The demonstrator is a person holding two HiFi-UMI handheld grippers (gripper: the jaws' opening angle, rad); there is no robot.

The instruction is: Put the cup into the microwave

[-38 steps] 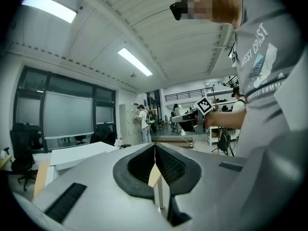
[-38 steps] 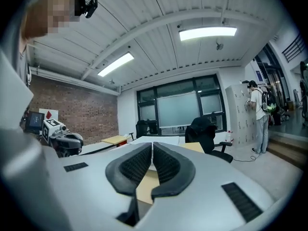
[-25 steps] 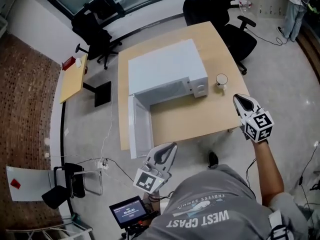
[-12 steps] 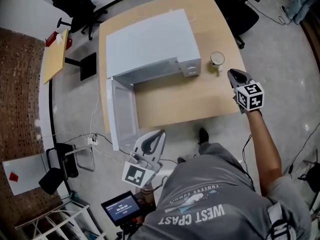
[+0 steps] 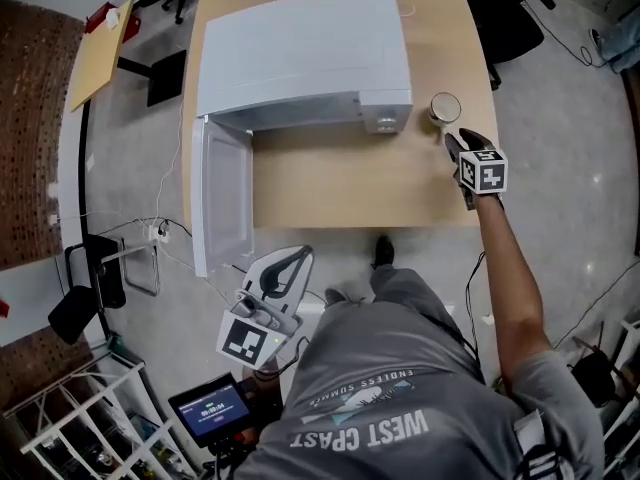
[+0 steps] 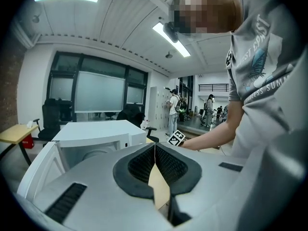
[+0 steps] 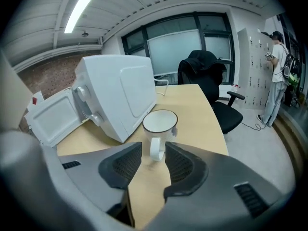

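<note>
So the big white microwave (image 5: 300, 53) fills the 12 o'clock half of the desk (image 5: 340, 183) in the head view, and its door (image 5: 222, 203) is already swung wide out toward 7 o'clock, so that bit looks done. Everything else is left. The white cup (image 5: 443, 107) sits on the desk at 3 o'clock of the microwave, just beside its front corner, not lifted yet. The right gripper (image 5: 453, 138) is at 6 o'clock of the cup, its fingers (image 7: 180, 165) opening, with the cup's handle (image 7: 155, 149) between the tips but no squeeze on it that I can see. The left gripper (image 5: 298, 256) hangs off the desk at 7 o'clock, fingers (image 6: 171, 165) closed on nothing. My guess at the snag: the cup has to travel round the microwave's front corner to reach the cavity. The door opens on the far side, so it's not really in the way.
</note>
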